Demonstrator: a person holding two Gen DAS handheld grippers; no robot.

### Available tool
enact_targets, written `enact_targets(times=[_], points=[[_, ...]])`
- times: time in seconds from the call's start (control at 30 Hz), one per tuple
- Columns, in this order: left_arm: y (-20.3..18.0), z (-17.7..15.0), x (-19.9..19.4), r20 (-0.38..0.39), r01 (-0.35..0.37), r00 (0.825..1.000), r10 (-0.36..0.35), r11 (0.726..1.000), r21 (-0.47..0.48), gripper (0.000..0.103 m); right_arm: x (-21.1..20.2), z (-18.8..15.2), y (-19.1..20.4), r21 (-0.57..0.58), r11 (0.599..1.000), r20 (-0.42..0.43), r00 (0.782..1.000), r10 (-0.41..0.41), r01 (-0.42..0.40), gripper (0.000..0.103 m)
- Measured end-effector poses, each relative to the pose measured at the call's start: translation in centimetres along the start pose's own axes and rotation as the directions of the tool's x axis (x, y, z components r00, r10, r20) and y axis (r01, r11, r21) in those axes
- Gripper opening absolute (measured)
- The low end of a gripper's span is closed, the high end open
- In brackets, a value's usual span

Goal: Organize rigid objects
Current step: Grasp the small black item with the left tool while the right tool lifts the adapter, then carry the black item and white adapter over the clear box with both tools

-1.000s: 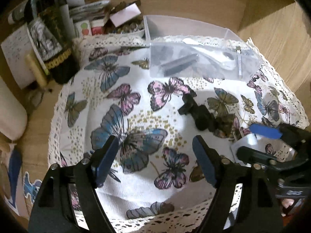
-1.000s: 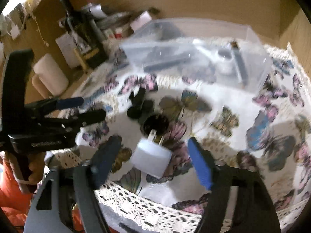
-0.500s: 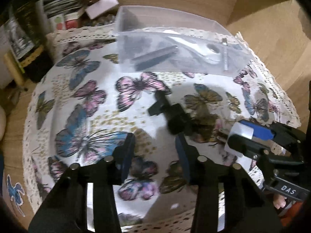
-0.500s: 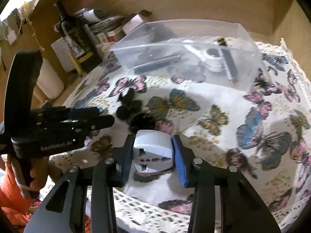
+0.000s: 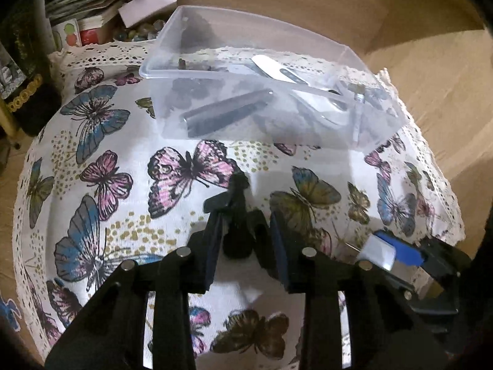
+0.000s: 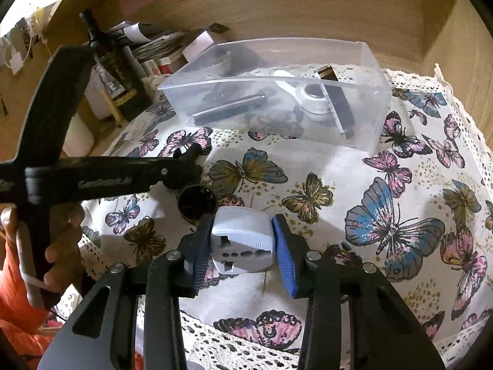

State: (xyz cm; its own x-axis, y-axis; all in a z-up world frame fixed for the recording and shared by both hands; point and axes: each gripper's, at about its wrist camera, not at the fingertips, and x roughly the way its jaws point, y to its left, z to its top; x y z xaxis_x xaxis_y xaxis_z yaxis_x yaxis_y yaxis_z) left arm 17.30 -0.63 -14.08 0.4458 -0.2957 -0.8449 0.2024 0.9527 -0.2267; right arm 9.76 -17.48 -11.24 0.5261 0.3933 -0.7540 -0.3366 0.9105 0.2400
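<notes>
My right gripper (image 6: 242, 245) is shut on a white plug adapter (image 6: 242, 243) and holds it above the butterfly cloth; it also shows in the left wrist view (image 5: 377, 251). My left gripper (image 5: 245, 240) has closed around a black clamp-like part (image 5: 235, 212) lying on the cloth; its pads look to touch it. From the right wrist view the left gripper (image 6: 185, 166) reaches in from the left, beside a black round cap (image 6: 196, 202). A clear plastic box (image 5: 363, 58) with several items stands at the back.
A butterfly cloth (image 6: 400, 231) with a lace edge covers the table. A dark bottle (image 6: 114, 71), papers and small boxes (image 5: 148, 6) crowd the back left. Wooden walls rise behind and to the right.
My left gripper has moved forward and closed from wide open onto the black part. My right gripper closed on the white adapter and lifted it off the cloth.
</notes>
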Motion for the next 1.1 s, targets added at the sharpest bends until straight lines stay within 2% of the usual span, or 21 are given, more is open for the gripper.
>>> enact_targets(times=[0.17, 0.47, 0.77, 1.1], points=[[0.7, 1.3, 1.2, -0.008, -0.032, 0.999, 0.032, 0.999, -0.032, 0.031, -0.2, 0.2, -0.3, 0.001, 1.000, 0.011, 1.000, 0.014, -0.014, 0.036], [0.2, 1.3, 0.9, 0.031, -0.046, 0.998, 0.046, 0.999, -0.002, 0.030, -0.7, 0.9, -0.7, 0.005, 1.000, 0.038, 0.999, 0.010, -0.010, 0.036], [-0.2, 1.1, -2.6, 0.125, -0.062, 0.991, 0.057, 0.997, 0.036, 0.030, -2.0, 3.6, -0.5, -0.024, 0.999, 0.124, 0.992, -0.020, 0.023, 0.036], [-1.0, 2.8, -6.8, 0.252, -0.042, 0.967, 0.026, 0.997, 0.059, 0.030, -2.4, 8.0, -0.1, -0.076, 0.997, 0.207, 0.978, -0.016, 0.032, 0.036]])
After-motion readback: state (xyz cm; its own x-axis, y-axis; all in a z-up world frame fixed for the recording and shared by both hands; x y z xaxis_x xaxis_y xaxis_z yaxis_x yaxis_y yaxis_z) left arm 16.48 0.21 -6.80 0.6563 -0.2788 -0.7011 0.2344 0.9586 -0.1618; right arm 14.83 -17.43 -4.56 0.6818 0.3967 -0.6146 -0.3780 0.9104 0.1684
